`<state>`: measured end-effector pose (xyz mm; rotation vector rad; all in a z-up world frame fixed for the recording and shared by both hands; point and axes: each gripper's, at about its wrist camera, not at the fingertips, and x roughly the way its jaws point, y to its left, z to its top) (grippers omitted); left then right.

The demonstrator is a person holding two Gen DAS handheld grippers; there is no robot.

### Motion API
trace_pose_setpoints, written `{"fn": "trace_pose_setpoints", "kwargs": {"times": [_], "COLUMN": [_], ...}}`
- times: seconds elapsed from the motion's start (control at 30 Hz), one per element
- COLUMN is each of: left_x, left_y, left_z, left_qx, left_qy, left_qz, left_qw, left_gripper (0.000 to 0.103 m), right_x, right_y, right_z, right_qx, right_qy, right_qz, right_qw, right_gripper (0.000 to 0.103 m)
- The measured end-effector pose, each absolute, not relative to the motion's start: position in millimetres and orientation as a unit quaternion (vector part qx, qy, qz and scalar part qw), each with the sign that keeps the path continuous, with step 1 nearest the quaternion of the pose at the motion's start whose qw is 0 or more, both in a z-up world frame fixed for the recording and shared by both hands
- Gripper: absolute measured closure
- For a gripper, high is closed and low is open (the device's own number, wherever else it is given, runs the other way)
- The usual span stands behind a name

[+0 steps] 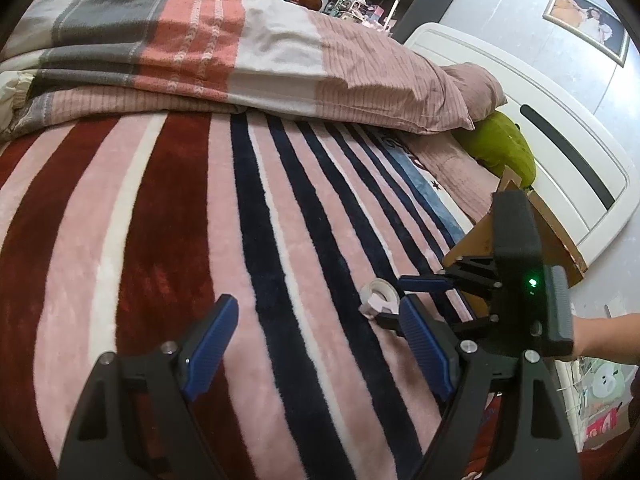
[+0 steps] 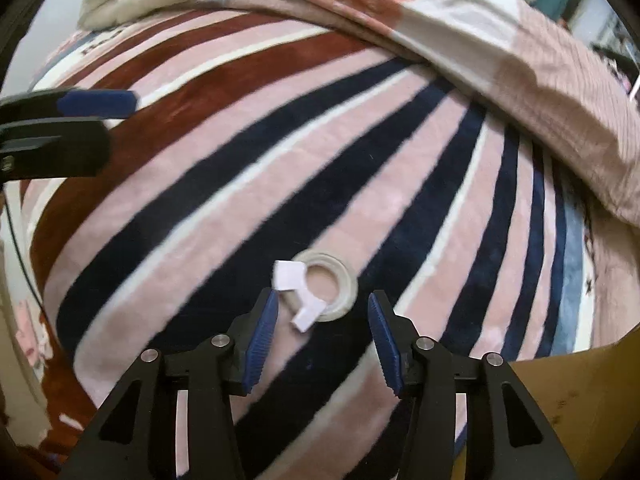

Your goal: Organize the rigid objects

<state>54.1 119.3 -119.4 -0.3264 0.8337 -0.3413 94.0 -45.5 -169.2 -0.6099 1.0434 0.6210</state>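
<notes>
A white tape roll [image 2: 329, 285] with loose paper tabs lies flat on the striped blanket [image 2: 248, 184]. My right gripper [image 2: 322, 320] is open, its blue fingers on either side of the roll's near edge, just short of it. In the left wrist view the roll [image 1: 378, 294] lies at the tips of the right gripper [image 1: 394, 300]. My left gripper [image 1: 316, 320] is open and empty above the blanket [image 1: 168, 216], left of the roll. The left gripper's finger [image 2: 96, 103] shows at the left edge of the right wrist view.
A cardboard box [image 1: 532, 232] stands behind the right gripper by the white headboard [image 1: 552, 120]; its corner also shows in the right wrist view [image 2: 572, 392]. A folded quilt [image 1: 224, 48], a pillow [image 1: 472, 92] and a green plush toy [image 1: 504, 144] lie at the back.
</notes>
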Motion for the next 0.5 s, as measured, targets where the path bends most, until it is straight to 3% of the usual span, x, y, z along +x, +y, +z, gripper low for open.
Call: {"fn": "trace_pose_setpoints", "kwargs": {"times": [0.27, 0.5], "left_x": [58.0, 60.2], "left_y": [115.0, 88.0], "left_z": [-120.5, -89.2], "left_qx": [-0.155, -0.173], "left_qy": [0.417, 0.402], "left_qz": [-0.167, -0.242], "left_qw": [0.88, 0.866], "left_gripper": [0.023, 0.025], "right_x": [97.1, 65.5], "right_y": [-49.5, -44.1], "right_z": [-168.5, -102.6], "right_qx": [-0.258, -0.223], "right_qy": [0.464, 0.416], "right_qz": [0.319, 0.371], "right_qw": [0.785, 0.8], "right_gripper": [0.066, 0.066]}}
